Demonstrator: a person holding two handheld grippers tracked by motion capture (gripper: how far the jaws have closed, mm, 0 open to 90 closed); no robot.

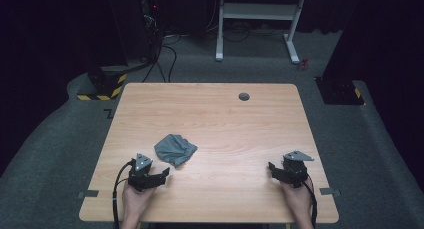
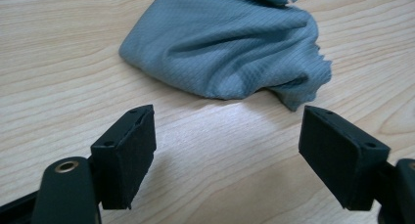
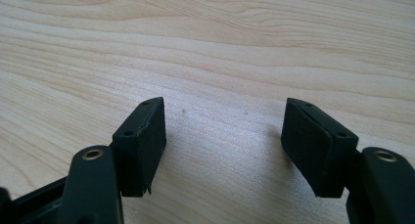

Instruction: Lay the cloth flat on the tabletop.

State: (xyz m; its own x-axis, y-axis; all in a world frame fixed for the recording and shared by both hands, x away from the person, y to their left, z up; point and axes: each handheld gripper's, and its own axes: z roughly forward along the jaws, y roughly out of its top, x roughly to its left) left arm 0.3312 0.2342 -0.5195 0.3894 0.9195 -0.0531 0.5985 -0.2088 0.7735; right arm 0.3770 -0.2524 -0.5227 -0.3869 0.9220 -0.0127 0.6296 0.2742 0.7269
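Note:
A crumpled grey cloth (image 1: pixel 174 149) lies on the wooden table (image 1: pixel 215 114), left of its middle and toward the near edge. In the left gripper view the cloth (image 2: pixel 230 43) sits just beyond the jaws, untouched. My left gripper (image 1: pixel 164 175) rests low over the table right in front of the cloth, open, nothing between its fingers; in its own view the left gripper (image 2: pixel 227 136) has only bare wood between the pads. My right gripper (image 1: pixel 272 169) is at the near right, open, far from the cloth. Its own view shows the right gripper (image 3: pixel 224 131) over bare wood.
A round grey cable grommet (image 1: pixel 244 96) is set in the table's far side. Beyond the table stand a white desk frame (image 1: pixel 257 19), a dark post on a yellow-and-black striped base (image 1: pixel 102 89) and loose cables on the grey floor.

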